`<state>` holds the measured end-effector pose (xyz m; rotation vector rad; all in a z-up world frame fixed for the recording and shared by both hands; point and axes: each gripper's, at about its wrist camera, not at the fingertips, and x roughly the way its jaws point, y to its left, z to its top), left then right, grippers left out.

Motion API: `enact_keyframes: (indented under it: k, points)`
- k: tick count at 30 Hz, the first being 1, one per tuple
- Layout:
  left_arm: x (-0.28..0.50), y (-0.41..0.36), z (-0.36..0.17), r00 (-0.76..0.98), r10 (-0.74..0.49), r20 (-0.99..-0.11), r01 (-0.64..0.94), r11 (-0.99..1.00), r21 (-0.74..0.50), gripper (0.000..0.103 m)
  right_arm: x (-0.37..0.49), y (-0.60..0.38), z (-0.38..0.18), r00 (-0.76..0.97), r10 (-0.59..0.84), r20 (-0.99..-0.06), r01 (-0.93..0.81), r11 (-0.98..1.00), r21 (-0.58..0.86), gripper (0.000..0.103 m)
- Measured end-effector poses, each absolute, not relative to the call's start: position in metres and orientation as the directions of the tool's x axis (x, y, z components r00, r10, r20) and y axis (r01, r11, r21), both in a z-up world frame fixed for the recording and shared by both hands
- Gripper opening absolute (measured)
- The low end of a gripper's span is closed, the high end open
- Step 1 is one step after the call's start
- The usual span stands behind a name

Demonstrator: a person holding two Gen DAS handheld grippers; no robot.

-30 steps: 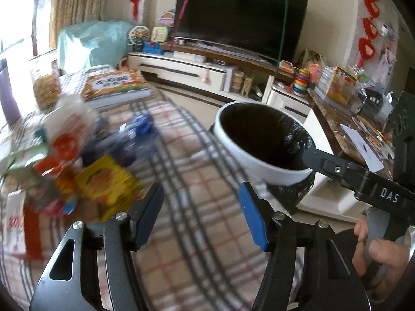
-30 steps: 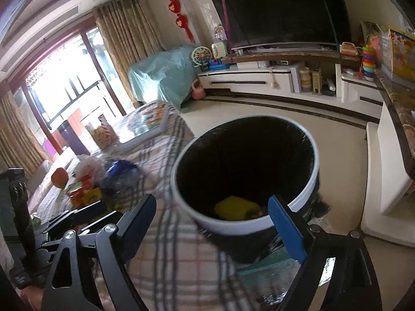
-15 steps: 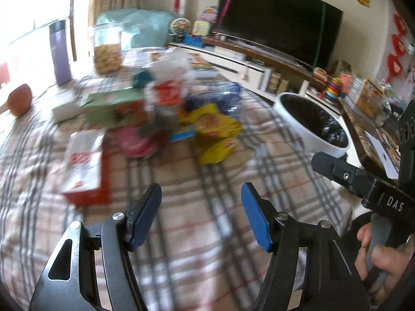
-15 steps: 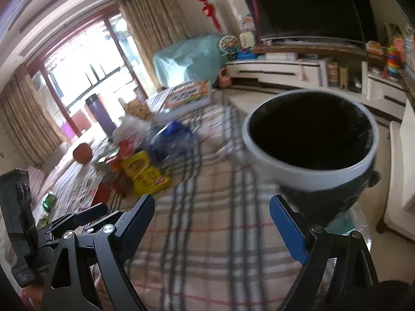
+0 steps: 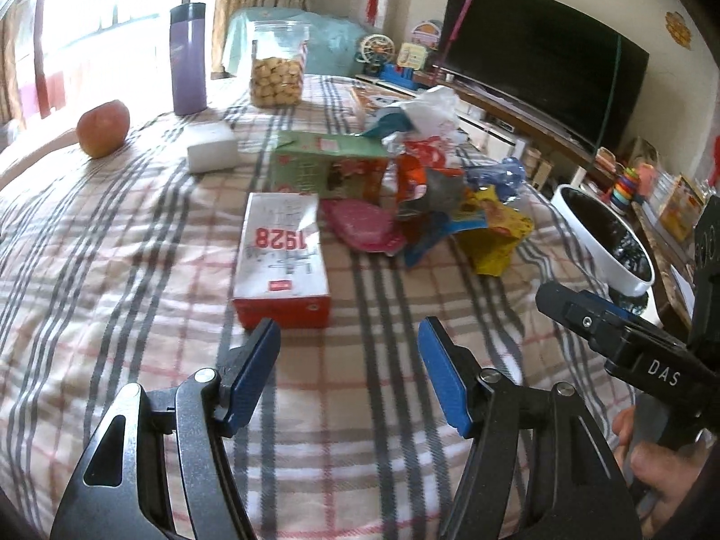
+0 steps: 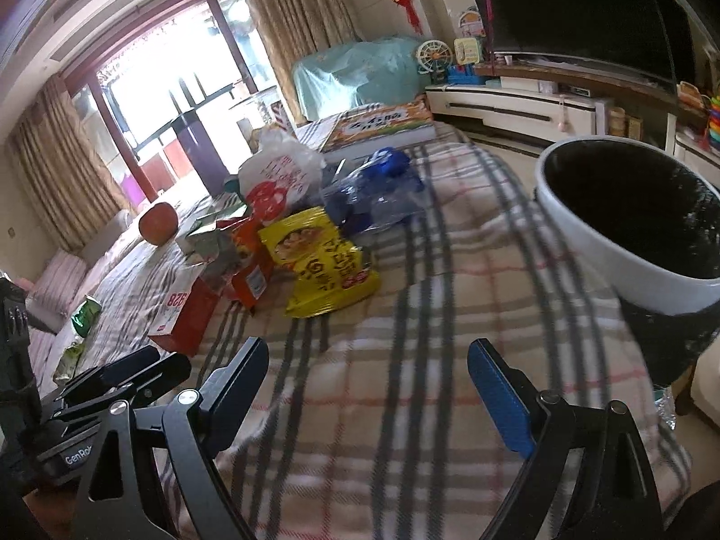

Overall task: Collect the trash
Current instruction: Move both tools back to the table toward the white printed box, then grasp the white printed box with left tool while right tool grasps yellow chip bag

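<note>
1. The trash sits heaped mid-table on the plaid cloth [image 5: 135,270]: a yellow snack bag [image 6: 321,261], a crushed blue plastic bottle [image 6: 378,193], a white plastic bag [image 6: 279,171], a pink wrapper [image 5: 360,225] and a green carton [image 5: 328,166]
2. A red and white box [image 5: 281,261] marked 1928 lies nearest, just ahead of the left gripper [image 5: 348,364], whose jaws stand apart and hold nothing
3. The right gripper [image 6: 366,387] hovers over bare cloth, jaws wide and empty
4. The white bin [image 6: 630,225] with its black liner stands at the table's right edge
5. Farther back: an apple [image 5: 102,128], a purple flask [image 5: 189,58] and a cookie jar [image 5: 276,67]
</note>
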<state>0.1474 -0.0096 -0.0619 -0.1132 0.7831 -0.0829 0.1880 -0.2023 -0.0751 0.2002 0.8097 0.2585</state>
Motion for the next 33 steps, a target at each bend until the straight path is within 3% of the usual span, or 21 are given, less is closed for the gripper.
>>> enact_keyframes:
  k: [9, 18, 22, 24, 26, 28, 30, 31, 33]
  points:
    - [0.163, 0.002, -0.064, 0.707, -0.059, -0.705, -0.031, 0.993, -0.114, 0.074, 0.208, -0.181, -0.08, 0.645, 0.293, -0.706, -0.156, 0.955, 0.254, 0.091]
    - [0.188, 0.015, -0.073, 0.67, -0.036, -0.741, -0.076, 0.99, -0.116, 0.075, 0.224, -0.17, -0.083, 0.633, 0.269, -0.726, -0.151, 0.963, 0.225, 0.087]
    - [0.194, 0.015, -0.076, 0.662, -0.046, -0.748, -0.067, 0.991, -0.12, 0.073, 0.232, -0.167, -0.084, 0.624, 0.259, -0.737, -0.148, 0.966, 0.214, 0.07]
    - [0.194, 0.014, -0.077, 0.656, -0.06, -0.752, -0.054, 0.991, -0.126, 0.054, 0.235, -0.169, -0.088, 0.613, 0.263, -0.745, -0.144, 0.964, 0.222, 0.057]
    - [0.193, 0.013, -0.077, 0.661, -0.068, -0.747, -0.043, 0.991, -0.129, 0.053, 0.236, -0.171, -0.089, 0.611, 0.263, -0.747, -0.137, 0.964, 0.227, 0.037]
    - [0.191, 0.01, -0.075, 0.667, -0.078, -0.741, -0.028, 0.991, -0.129, 0.053, 0.234, -0.174, -0.089, 0.613, 0.263, -0.745, -0.137, 0.964, 0.227, 0.026]
    - [0.187, 0.007, -0.074, 0.672, -0.08, -0.736, -0.017, 0.992, -0.122, 0.052, 0.232, -0.177, -0.089, 0.611, 0.276, -0.742, -0.141, 0.96, 0.241, 0.021]
    - [0.184, 0.005, -0.072, 0.676, -0.084, -0.732, -0.011, 0.992, -0.124, 0.052, 0.231, -0.178, -0.089, 0.612, 0.278, -0.74, -0.142, 0.96, 0.243, 0.014]
    - [0.18, 0.001, -0.071, 0.678, -0.103, -0.728, 0.003, 0.99, -0.137, 0.052, 0.227, -0.181, -0.088, 0.616, 0.28, -0.736, -0.146, 0.959, 0.243, 0.013]
